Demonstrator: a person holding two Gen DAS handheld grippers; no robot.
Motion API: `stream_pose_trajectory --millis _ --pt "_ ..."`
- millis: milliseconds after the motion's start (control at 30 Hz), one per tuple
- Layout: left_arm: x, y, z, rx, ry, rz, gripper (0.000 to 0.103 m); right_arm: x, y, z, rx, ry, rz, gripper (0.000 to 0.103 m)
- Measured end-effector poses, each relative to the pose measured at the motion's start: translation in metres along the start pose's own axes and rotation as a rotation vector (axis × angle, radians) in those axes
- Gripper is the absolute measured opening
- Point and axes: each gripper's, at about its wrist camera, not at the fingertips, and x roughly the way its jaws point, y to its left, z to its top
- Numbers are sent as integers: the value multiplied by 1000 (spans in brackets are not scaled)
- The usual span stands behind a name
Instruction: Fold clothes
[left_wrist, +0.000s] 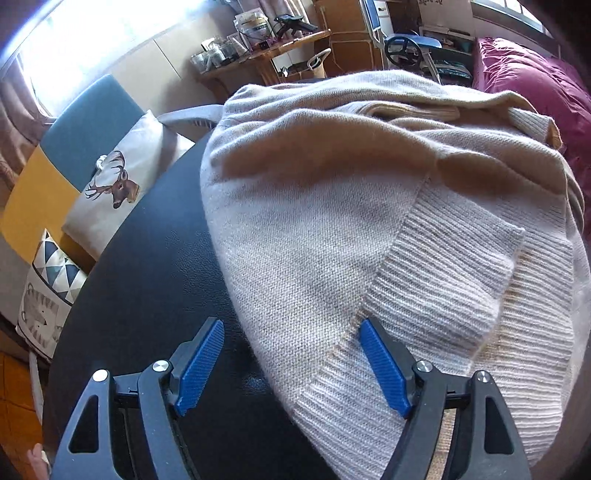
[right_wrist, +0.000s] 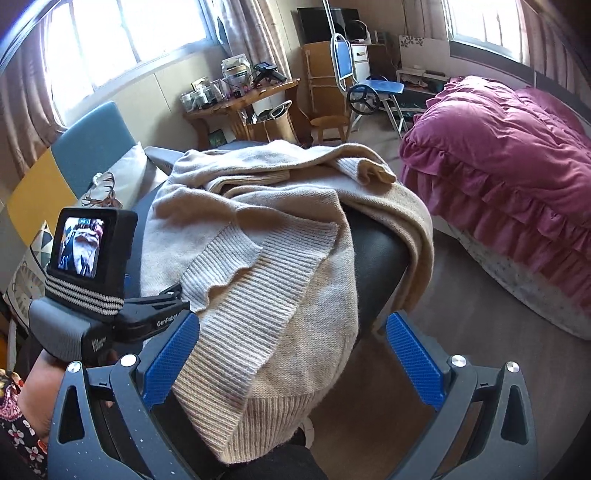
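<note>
A beige knit sweater (left_wrist: 332, 206) lies crumpled on a black table (left_wrist: 147, 280), its ribbed hem (left_wrist: 436, 295) folded back over the body. My left gripper (left_wrist: 291, 332) is open just above the sweater's near left edge, one blue pad (left_wrist: 201, 365) over bare table, the other over the ribbing. In the right wrist view the sweater (right_wrist: 266, 229) drapes over the table's near edge (right_wrist: 380, 258), a cuff (right_wrist: 373, 170) at the far side. My right gripper (right_wrist: 291, 332) is open, straddling the hanging hem. The left gripper (right_wrist: 155, 317), with its camera, sits at the sweater's left side.
A blue and yellow sofa (left_wrist: 85, 122) with cushions (left_wrist: 114, 184) stands left of the table. A bed with a magenta ruffled cover (right_wrist: 509, 162) is to the right. A cluttered wooden desk (right_wrist: 240, 99), a stool and a blue chair (right_wrist: 369, 88) are behind. Floor shows between table and bed.
</note>
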Motion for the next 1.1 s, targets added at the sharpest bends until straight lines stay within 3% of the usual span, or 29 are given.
stream_pose_trajectory --millis 133,200,367,433,467,500,533,633,733,833,967,1100 --pt "2 4 -3 -25 -1 13 94 -3 0 4 1 1 -22 103" --pt "10 16 -4 -129 36 -22 103 -5 0 6 -3 -7 -21 103" --pt "26 41 -6 -321 133 -135 103 -1 -1 7 9 6 -23 103" --pt "25 40 -5 -301 128 -129 102 1 -1 6 16 15 -18 103" --pt "22 36 -4 -270 117 -117 99 1 -1 5 18 15 -17 103" --pt "17 30 -2 -234 102 -135 85 1 -2 4 20 16 -17 103" --pt "13 24 0 -198 88 -154 63 1 -2 3 22 17 -18 103" --pt "3 6 4 -119 78 -161 28 3 -4 2 31 22 -23 103" --pt "-2 -5 3 -67 55 -142 17 3 -5 1 32 12 -16 103" --pt "-6 -8 0 -41 37 -140 13 9 -6 4 32 -29 39 103" --pt "-6 9 0 -117 58 -213 12 25 -6 15 50 -41 120 103" --pt "-12 34 -3 -237 52 -278 10 48 -1 23 41 -7 93 103"
